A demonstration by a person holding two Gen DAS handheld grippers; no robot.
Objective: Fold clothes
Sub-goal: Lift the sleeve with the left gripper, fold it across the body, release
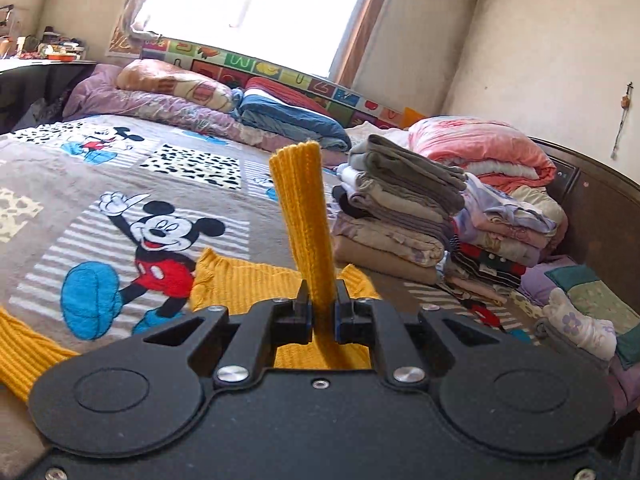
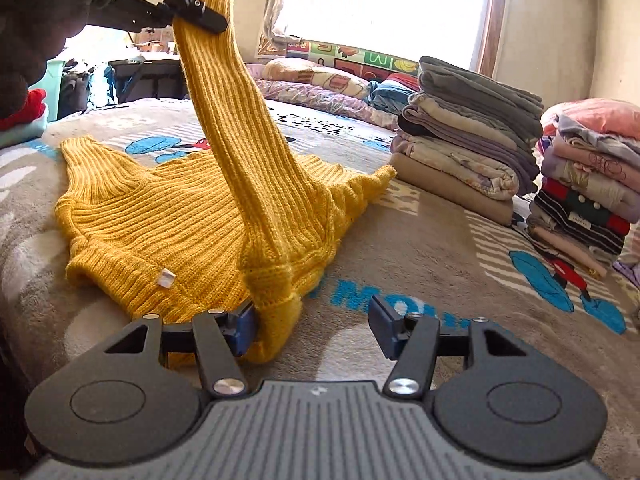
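Note:
A mustard-yellow ribbed sweater (image 2: 160, 216) lies on the Mickey Mouse blanket (image 2: 420, 264). My left gripper (image 1: 322, 296) is shut on the sweater's sleeve (image 1: 300, 208), whose cuff sticks up past the fingers. In the right wrist view the left gripper (image 2: 192, 0) holds that sleeve (image 2: 232, 120) high above the sweater body, stretched taut. My right gripper (image 2: 312, 320) is open, low over the blanket. Its left finger (image 2: 240, 328) touches the sweater's bunched corner; its right finger (image 2: 384, 324) is over bare blanket.
A stack of folded clothes (image 2: 468, 132) stands on the bed to the right, also in the left wrist view (image 1: 400, 208), with a second pile (image 2: 588, 192) beside it. Pillows and quilts (image 1: 180, 92) line the far edge under the window. A dark headboard (image 1: 600, 216) is at right.

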